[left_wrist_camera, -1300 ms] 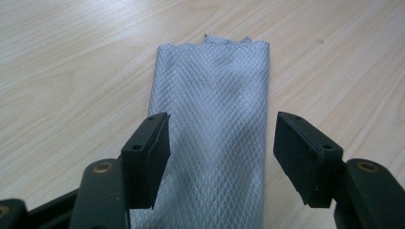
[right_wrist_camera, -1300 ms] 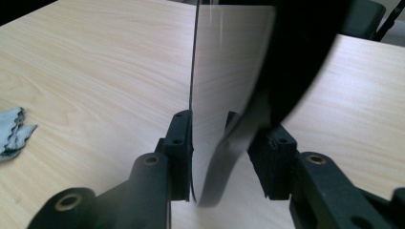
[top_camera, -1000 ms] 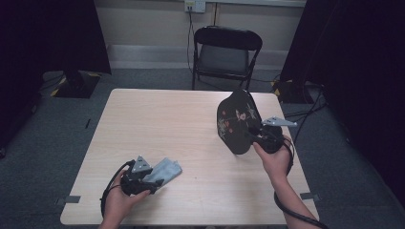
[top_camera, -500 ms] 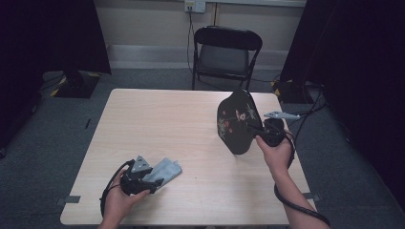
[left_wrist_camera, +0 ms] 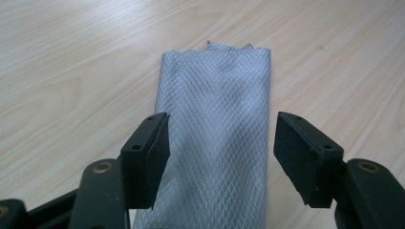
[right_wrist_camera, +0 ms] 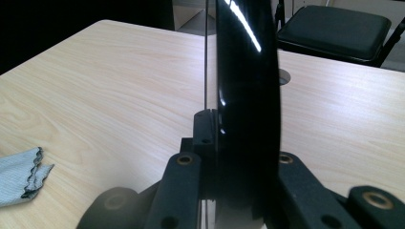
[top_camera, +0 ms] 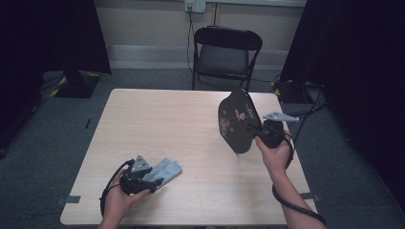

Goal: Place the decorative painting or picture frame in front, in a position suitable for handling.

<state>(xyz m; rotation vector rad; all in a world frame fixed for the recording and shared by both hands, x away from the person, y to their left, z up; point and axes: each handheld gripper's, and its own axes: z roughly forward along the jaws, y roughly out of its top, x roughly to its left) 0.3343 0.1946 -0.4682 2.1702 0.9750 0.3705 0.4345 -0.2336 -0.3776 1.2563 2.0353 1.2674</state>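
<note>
Two grips differ: my right gripper [top_camera: 254, 131], jaws just closing, pinches the black plate [top_camera: 236, 121] upright at right of centre (glossy, flower-painted); my left gripper [top_camera: 154, 182] stands spread around the grey cloth [left_wrist_camera: 217, 129], lower left.

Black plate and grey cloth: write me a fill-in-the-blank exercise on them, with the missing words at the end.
1. The right gripper is shut on the rim of the black ____, holding it on edge above the table.
2. The folded grey cloth lies flat between the ____ jaws of the left gripper, whose pads do not press on it.
3. Beyond the far edge of the table stands a black folding ____.

Missing words: plate; open; chair
</note>
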